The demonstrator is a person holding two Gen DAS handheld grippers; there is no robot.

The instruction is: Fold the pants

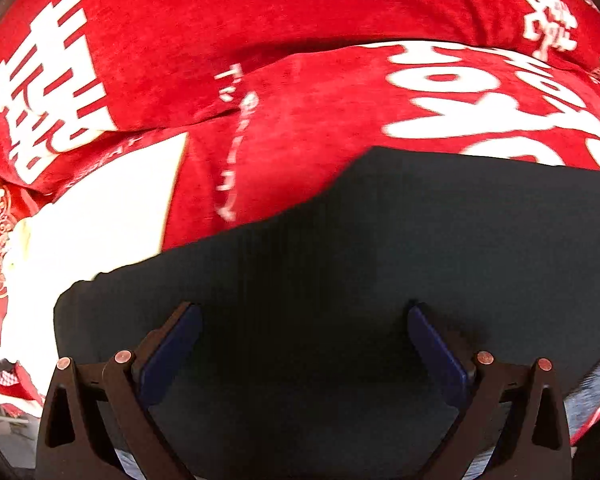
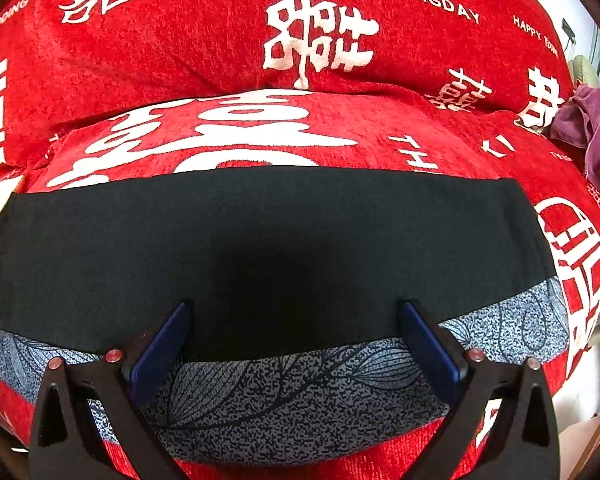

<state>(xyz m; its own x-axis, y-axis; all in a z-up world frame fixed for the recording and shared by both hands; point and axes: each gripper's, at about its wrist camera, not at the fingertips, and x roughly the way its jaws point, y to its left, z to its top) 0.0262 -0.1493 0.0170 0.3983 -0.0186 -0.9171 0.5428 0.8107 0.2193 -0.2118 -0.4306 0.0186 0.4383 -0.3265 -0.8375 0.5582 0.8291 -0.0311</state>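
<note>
Both your left tongs (image 1: pixel 304 344) and right tongs (image 2: pixel 294 340) hover apart, gripping nothing, over the black pants (image 2: pixel 260 232); clamp the near hem squarely at matching spots before lifting.

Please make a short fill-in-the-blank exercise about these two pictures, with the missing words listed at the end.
1. The black pants lie on a cover whose main colour is ____.
2. Both the left tongs and the right tongs are ____, holding nothing.
3. Under the near edge of the pants lies a grey cloth printed with ____ shapes.
4. At the far right of the right wrist view lies a ____ cloth.

Missing words: red; open; leaf; purple
</note>
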